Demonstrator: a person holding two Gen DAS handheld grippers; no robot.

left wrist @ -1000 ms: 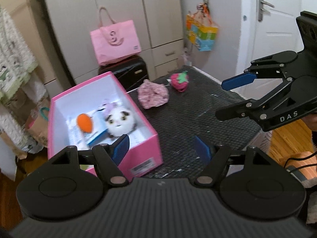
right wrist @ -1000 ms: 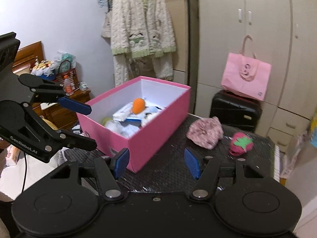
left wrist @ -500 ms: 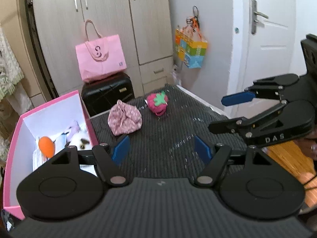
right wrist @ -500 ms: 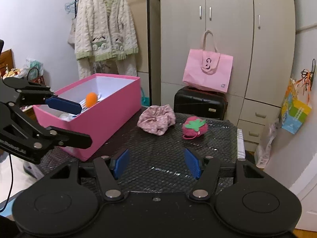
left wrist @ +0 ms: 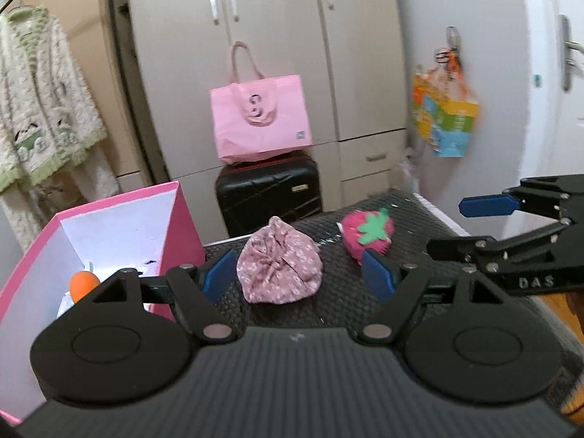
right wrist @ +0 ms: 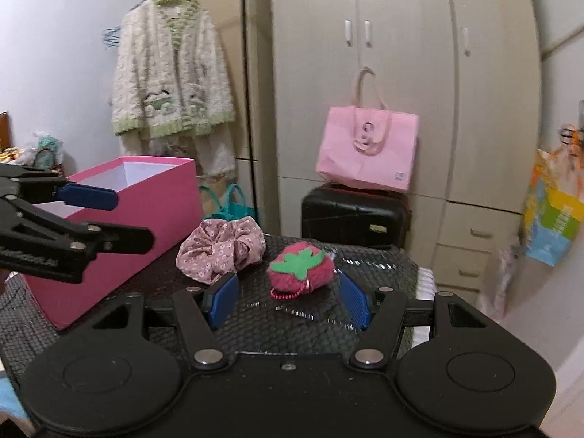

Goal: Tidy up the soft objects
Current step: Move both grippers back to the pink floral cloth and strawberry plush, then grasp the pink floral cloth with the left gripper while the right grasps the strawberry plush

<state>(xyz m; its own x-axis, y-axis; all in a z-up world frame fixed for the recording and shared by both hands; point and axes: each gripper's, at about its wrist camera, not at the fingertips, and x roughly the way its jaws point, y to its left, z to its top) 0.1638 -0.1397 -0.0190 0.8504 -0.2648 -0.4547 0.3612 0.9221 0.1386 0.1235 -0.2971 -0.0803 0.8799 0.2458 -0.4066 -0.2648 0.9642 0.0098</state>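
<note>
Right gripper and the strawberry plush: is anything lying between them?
Only bare black mat. In the right wrist view the strawberry plush sits just ahead of the open right gripper, its bead chain trailing toward the fingers.

Pink box (left wrist: 109,219) contents mostly hidden behind left gripper body; colourful bag (left wrist: 443,124) blurred.

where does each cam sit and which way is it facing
Left wrist: sits on the left gripper, facing the floral scrunchie between its open fingers; the right gripper shows at right.
Right wrist: sits on the right gripper, facing the strawberry plush between its open fingers; the left gripper shows at left.
Shared: both soft things, pink box, black table mat, pink tote bag, wardrobe.
</note>
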